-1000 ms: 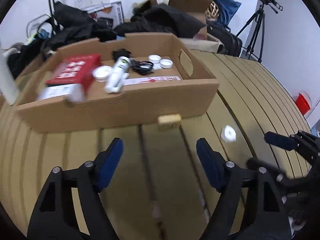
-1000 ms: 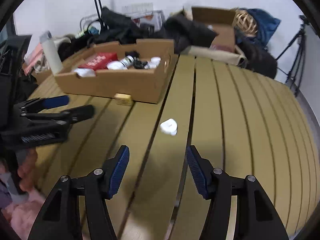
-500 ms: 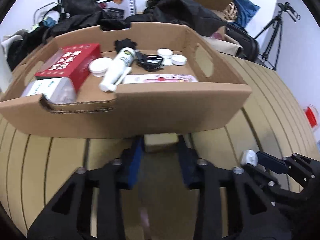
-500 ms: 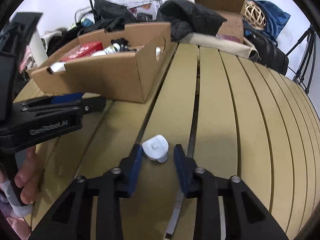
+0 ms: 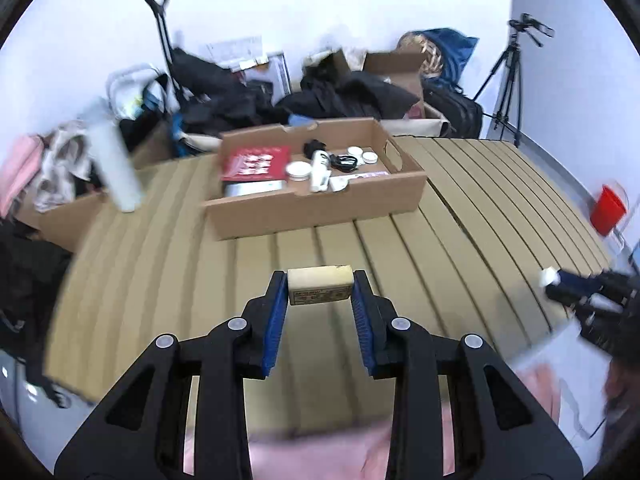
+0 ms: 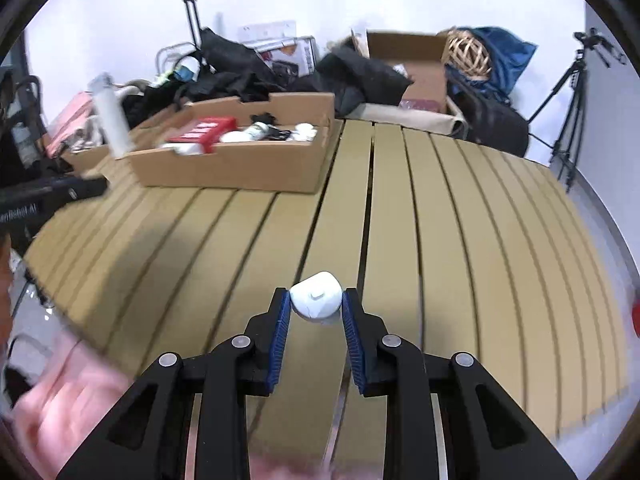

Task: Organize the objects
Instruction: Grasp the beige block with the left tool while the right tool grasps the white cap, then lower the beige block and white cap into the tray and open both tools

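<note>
My left gripper (image 5: 320,286) is shut on a small tan block (image 5: 320,285) with a red-printed label, held above the slatted table (image 5: 168,248). My right gripper (image 6: 316,300) is shut on a small rounded white case (image 6: 316,295), also lifted off the table (image 6: 440,220). The open cardboard tray (image 5: 320,210) stands further back on the table and holds a red box (image 5: 256,163), a white bottle (image 5: 320,168), round white lids and a black cable. In the left wrist view the right gripper (image 5: 554,278) shows at the right edge with the white case.
A tall white bottle (image 5: 114,164) stands left of the tray. Behind the table lie dark bags and clothes, another cardboard box (image 6: 416,64) and a tripod (image 5: 508,80). A red cup (image 5: 608,209) sits off the table's right side. Pink cloth shows below both grippers.
Both grippers closed, the left on the tan block by the tray's front wall and the right on the white case, then lifted them and pulled back from the tray.
</note>
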A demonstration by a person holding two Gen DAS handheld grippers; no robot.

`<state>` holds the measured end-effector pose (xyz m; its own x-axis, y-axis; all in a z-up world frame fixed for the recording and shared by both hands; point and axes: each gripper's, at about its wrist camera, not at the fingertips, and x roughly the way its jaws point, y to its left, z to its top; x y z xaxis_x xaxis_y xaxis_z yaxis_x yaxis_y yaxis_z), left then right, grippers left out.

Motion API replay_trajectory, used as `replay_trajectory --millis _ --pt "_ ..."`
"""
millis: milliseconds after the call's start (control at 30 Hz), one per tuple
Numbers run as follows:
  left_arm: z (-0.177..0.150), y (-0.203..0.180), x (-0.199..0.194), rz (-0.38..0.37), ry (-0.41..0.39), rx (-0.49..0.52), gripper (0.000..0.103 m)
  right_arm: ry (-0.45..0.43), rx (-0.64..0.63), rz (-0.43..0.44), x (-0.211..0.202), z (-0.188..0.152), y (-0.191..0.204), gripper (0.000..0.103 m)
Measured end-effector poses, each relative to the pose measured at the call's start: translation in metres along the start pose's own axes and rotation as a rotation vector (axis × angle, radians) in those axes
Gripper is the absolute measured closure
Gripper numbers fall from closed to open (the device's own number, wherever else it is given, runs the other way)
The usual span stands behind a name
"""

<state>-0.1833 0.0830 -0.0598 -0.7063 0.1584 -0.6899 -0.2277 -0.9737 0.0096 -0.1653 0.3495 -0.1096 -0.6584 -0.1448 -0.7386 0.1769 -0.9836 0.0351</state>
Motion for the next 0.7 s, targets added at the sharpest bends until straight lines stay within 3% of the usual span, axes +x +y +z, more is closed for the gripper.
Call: replay_trajectory --millis 167,233,300,367,433,567,700 --pt "-0.053 0.022 -0.079 -0.031 0.013 -0.089 0.075 -0.045 0.144 0.060 -0.074 -0.038 0.022 0.074" --pt "-0.060 0.030 -0.091 -0.040 0.000 -0.096 0.075 -0.055 0.090 0.043 -0.089 -0.041 0.039 0.074" --pt "-0.061 0.034 -0.099 -0.004 -0.026 -0.072 0.075 -0.082 0.041 -0.024 -0.099 -0.039 0.050 0.074" --pt "-0.059 0.039 -0.108 0.016 -0.052 -0.066 0.075 -0.106 0.040 -0.028 -0.109 -0.035 0.054 0.074" --pt "-0.058 0.048 -0.111 -0.015 -0.060 -0.105 0.075 -0.116 0.046 -0.015 -0.112 -0.031 0.056 0.074" --pt "-0.044 0.064 -0.093 -0.070 -0.003 -0.155 0.075 -0.093 0.045 0.009 -0.102 -0.022 0.060 0.074" --pt "0.008 0.075 -0.066 -0.147 0.015 -0.138 0.075 -0.108 -0.011 -0.009 -0.089 0.015 0.059 0.074"
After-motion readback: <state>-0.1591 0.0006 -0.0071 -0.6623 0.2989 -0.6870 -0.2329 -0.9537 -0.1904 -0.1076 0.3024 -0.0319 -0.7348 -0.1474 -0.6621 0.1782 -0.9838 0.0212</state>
